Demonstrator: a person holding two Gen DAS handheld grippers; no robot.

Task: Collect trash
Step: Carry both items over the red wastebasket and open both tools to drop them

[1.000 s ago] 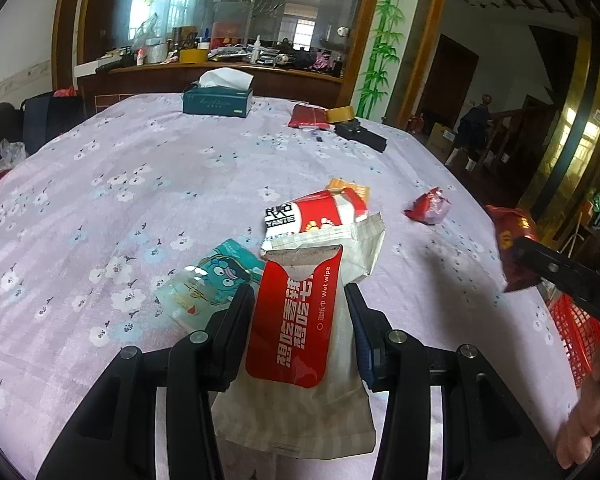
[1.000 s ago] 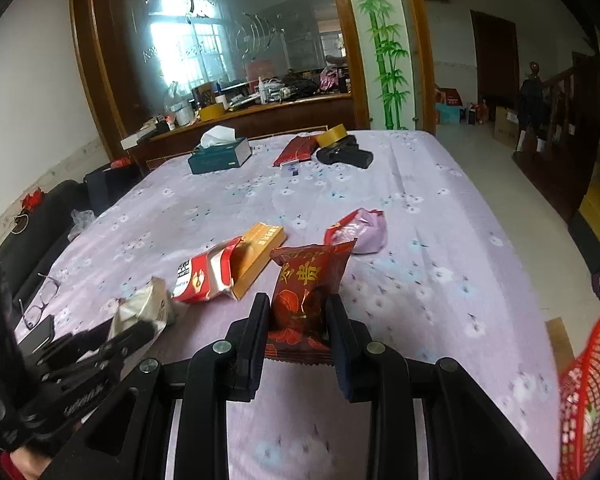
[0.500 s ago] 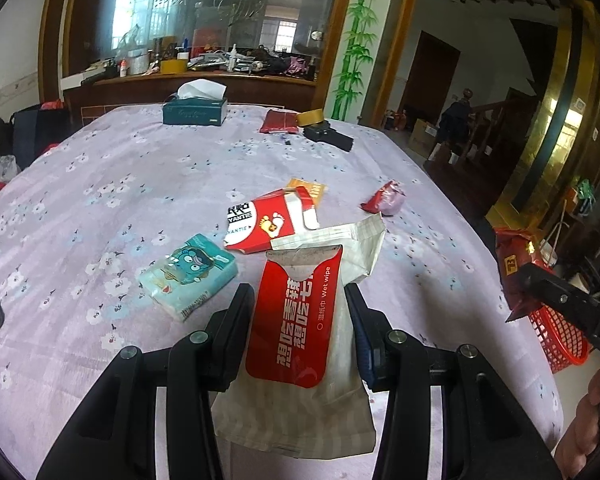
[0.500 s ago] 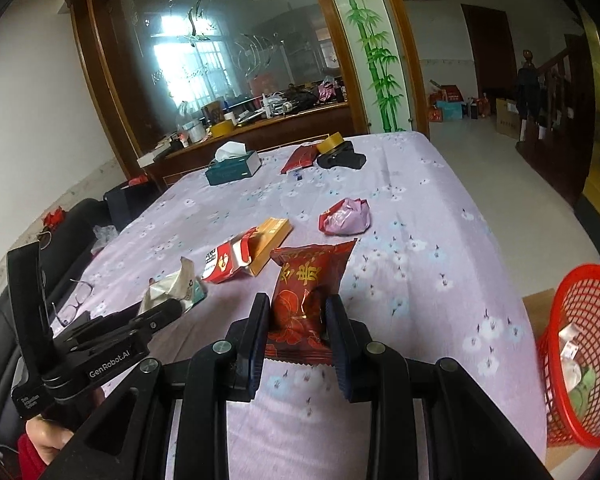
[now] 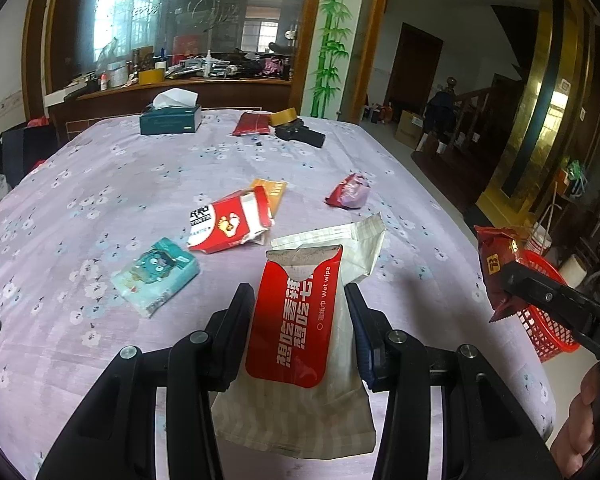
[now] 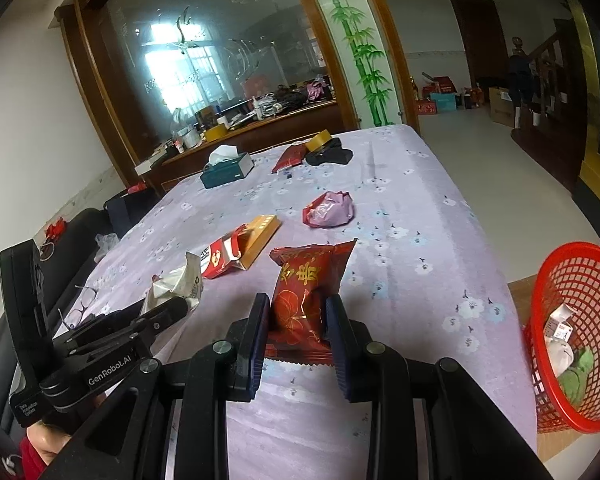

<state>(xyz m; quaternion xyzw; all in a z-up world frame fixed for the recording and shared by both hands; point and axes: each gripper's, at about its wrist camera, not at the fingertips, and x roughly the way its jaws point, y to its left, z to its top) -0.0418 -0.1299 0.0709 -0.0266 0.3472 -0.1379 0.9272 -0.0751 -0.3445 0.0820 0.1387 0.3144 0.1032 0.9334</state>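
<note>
Holding white and green trash, the red basket [image 6: 580,340] sits at 3 o'clock beside the table [image 6: 400,200]. The right gripper [image 6: 298,320] pinches a shiny red snack wrapper [image 6: 306,280]. The left gripper [image 5: 300,320] squeezes a red wet wipe pack [image 5: 300,312] over a white bag [image 5: 352,248].

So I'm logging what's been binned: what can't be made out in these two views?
- Basket contents: right wrist view, cut by the frame edge and screened by mesh; only a few crumpled bits show.
- Basket in left wrist view: mostly behind the right tool and its snack pack.
- Pouch lower front: left wrist view, covered by the wipe packet.
- Glasses: right wrist view, partly behind the left tool.
</note>
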